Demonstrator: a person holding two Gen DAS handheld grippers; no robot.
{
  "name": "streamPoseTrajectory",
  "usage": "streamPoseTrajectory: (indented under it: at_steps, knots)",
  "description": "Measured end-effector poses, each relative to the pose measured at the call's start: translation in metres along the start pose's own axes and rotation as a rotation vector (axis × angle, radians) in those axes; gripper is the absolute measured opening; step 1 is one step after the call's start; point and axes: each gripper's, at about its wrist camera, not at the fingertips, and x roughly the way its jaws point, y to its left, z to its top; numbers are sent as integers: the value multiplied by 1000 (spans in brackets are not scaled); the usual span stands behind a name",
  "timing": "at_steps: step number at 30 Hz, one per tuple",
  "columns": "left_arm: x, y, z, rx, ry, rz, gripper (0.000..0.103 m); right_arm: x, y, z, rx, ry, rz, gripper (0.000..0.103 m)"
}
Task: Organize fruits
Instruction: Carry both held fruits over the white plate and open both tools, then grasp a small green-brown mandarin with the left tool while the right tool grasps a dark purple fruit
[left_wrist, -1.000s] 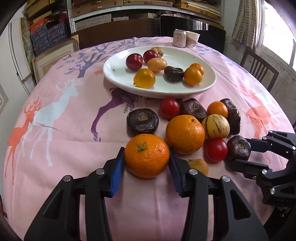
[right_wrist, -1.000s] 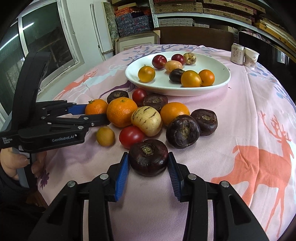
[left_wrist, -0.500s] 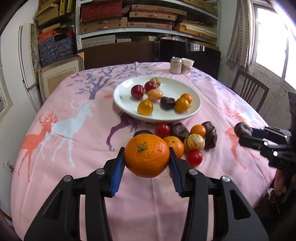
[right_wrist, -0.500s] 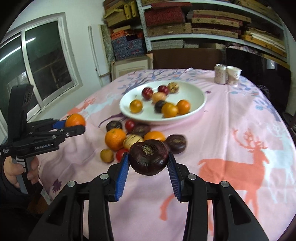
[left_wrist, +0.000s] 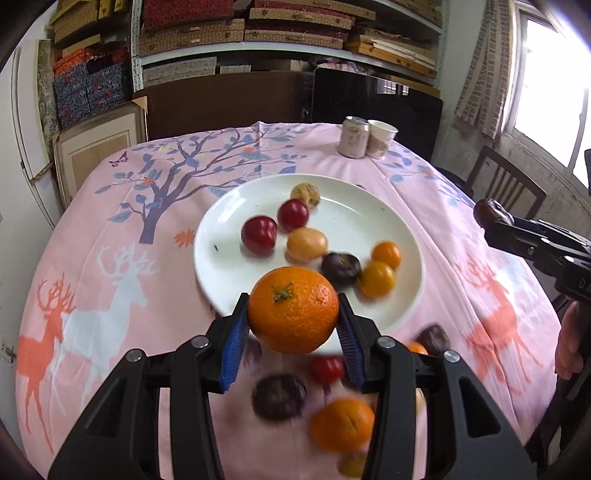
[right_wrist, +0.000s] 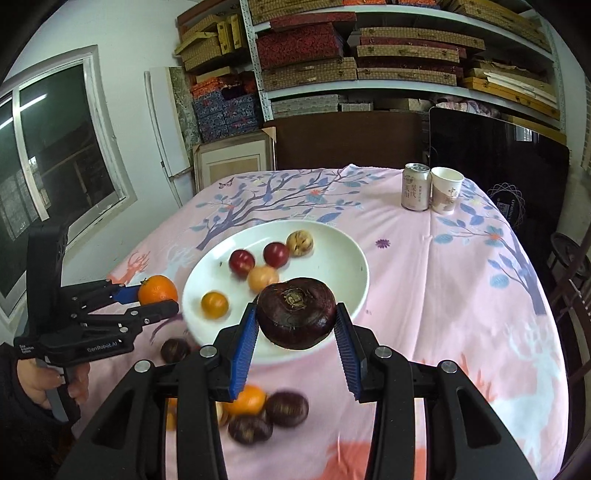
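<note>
My left gripper (left_wrist: 293, 334) is shut on a large orange (left_wrist: 293, 309) and holds it in the air above the near rim of the white plate (left_wrist: 354, 221). My right gripper (right_wrist: 297, 338) is shut on a dark purple water chestnut (right_wrist: 296, 313), held in the air over the plate's (right_wrist: 343, 258) near edge. The plate holds several small fruits: red, yellow, orange and dark ones. The left gripper with its orange (right_wrist: 157, 290) also shows in the right wrist view, left of the plate. Several loose fruits (left_wrist: 341, 424) lie on the cloth below the grippers, partly hidden.
A pink tablecloth (left_wrist: 110, 266) with deer and tree prints covers the round table. A drink can (right_wrist: 415, 187) and a paper cup (right_wrist: 446, 190) stand at the far edge. A wooden chair (left_wrist: 506, 184) stands at the right. Shelves with boxes fill the back wall.
Both grippers have lifted their fruit off the table and moved forward and up toward the plate. The loose fruits now lie beneath and behind the fingers.
</note>
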Motion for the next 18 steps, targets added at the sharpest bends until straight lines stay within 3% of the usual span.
streamPoseTrajectory:
  at_steps: [8, 9, 12, 13, 18]
  knots:
    - [60, -6, 33, 19, 63, -14, 45, 75, 3, 28, -11, 66, 4, 43]
    - [66, -6, 34, 15, 70, -18, 49, 80, 3, 29, -6, 61, 5, 43]
    - [67, -3, 37, -4, 45, -5, 74, 83, 5, 31, 1, 28, -12, 58]
    - [63, -1, 37, -9, 30, -1, 78, 82, 5, 31, 5, 27, -7, 58]
    - [28, 4, 28, -24, -21, 1, 79, 55, 4, 18, 26, 22, -1, 58]
